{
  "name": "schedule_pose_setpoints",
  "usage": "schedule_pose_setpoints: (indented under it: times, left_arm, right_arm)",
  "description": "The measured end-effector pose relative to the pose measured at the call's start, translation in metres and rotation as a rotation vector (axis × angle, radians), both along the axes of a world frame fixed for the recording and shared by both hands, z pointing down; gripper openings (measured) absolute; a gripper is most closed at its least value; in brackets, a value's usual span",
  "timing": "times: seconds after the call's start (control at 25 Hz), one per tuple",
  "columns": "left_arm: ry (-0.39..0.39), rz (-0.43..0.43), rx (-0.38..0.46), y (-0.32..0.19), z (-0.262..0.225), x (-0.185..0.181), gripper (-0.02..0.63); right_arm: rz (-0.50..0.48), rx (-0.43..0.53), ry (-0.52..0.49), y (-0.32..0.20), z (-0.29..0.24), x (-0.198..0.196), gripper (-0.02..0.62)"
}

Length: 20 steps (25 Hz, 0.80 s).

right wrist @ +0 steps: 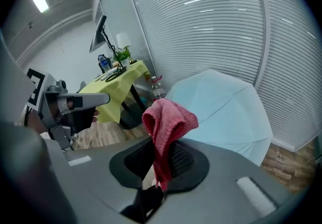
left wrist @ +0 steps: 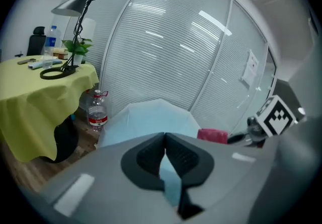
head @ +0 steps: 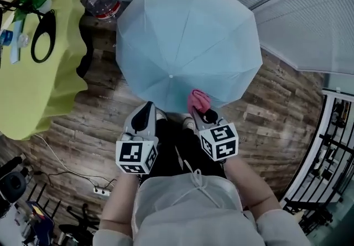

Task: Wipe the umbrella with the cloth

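Our right tool (right wrist: 160, 150) was clamped on the pink cloth (right wrist: 168, 117), which bunched above its tips, likely so a soft wad would meet the fabric. Our left tool (left wrist: 165, 140) was closed on nothing, near the rim, perhaps to steady it. The open umbrella (head: 188, 40) lay canopy-up on the wooden floor (head: 99, 123). A water bottle (head: 100, 0) and the yellow-draped bench (head: 38, 73) crowded its far left side.

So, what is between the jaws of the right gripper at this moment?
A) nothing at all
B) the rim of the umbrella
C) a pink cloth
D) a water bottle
C: in the right gripper view, the right gripper has its jaws shut on the pink cloth, which bunches up above them; the light blue umbrella lies open beyond.
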<state>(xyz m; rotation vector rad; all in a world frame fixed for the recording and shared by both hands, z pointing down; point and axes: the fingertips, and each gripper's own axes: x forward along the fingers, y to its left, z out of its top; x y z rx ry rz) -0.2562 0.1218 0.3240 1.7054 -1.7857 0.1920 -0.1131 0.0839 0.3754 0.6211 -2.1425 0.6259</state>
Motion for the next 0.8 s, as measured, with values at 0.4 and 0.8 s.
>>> schedule_pose_setpoints:
  times: [0.4, 0.8]
  left_arm:
    - [0.061, -0.056, -0.071, -0.011, 0.127, -0.017, 0.008]
    - [0.113, -0.334, -0.14, -0.007, 0.209, -0.017, 0.008]
  right_arm:
    - [-0.194, -0.088, 0.135, -0.038, 0.148, -0.047, 0.054]
    - [-0.39, -0.159, 0.131, -0.052, 0.233, -0.079, 0.054]
